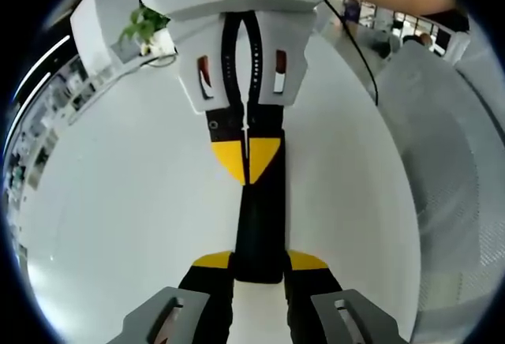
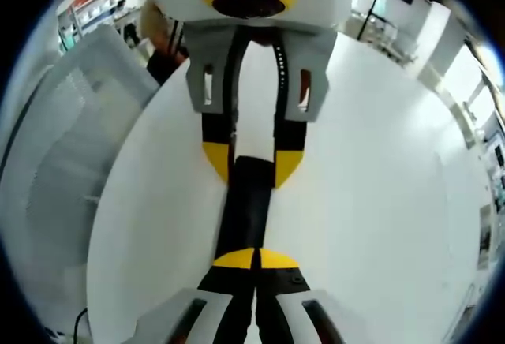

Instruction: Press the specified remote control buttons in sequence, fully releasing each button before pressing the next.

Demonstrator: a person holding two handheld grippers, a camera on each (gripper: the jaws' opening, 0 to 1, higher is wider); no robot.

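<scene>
On the white counter (image 1: 118, 226) | your left hand-held gripper (image 1: 259, 269) grips the black remote (image 1: 259, 226) | your right hand-held gripper (image 2: 254, 259), clenched, pressing it | next: release fully.

Bare table (image 1: 118, 202) flanking remote (image 1: 259, 226)

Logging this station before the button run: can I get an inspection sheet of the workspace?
Surface: white table.
Job's things: black remote lying flat on the table; buttons not legible.
Clutter: nothing seen.
Grippers: left gripper jaws clamp the remote's end; right gripper jaws shut, tips over the remote's face.
Cables: black cable running along the table's far side.
Surroundings: potted plant, grey mesh panel.
</scene>
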